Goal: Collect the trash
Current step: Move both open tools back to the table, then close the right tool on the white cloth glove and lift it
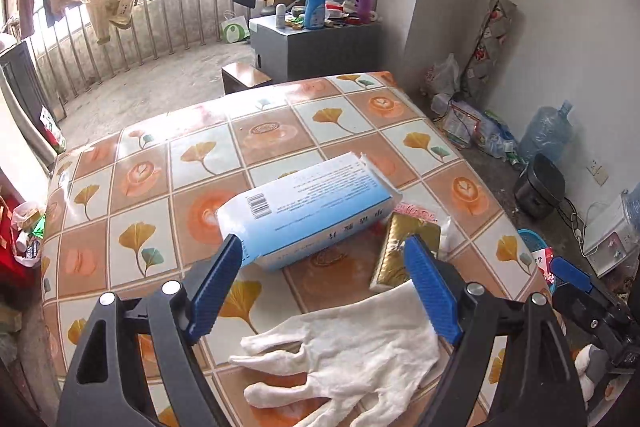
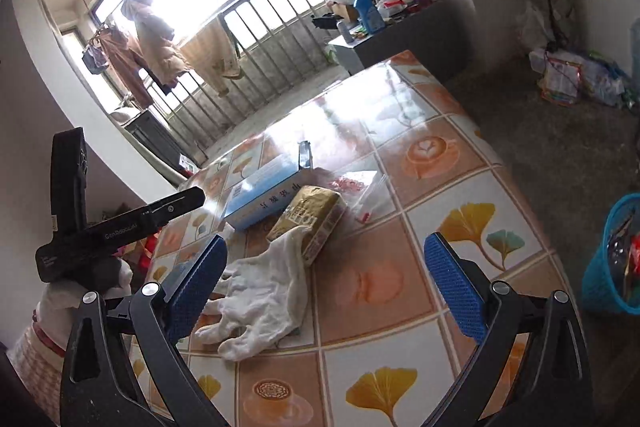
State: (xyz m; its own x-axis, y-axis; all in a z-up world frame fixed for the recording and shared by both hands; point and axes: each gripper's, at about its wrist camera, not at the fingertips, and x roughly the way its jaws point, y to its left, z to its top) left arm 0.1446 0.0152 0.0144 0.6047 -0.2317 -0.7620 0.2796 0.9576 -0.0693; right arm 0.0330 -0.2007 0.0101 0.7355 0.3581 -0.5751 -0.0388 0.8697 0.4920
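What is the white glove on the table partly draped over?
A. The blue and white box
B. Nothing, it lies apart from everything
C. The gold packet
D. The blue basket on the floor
C: in the right wrist view the cuff of the white glove lies up over the near end of the gold packet, while the blue and white box sits behind, untouched by it.

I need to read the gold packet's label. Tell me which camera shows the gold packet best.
The right wrist view: the gold packet shows its top and printed side, only a corner under the white glove. In the left wrist view the packet is partly hidden behind a blue fingertip, showing mostly glare.
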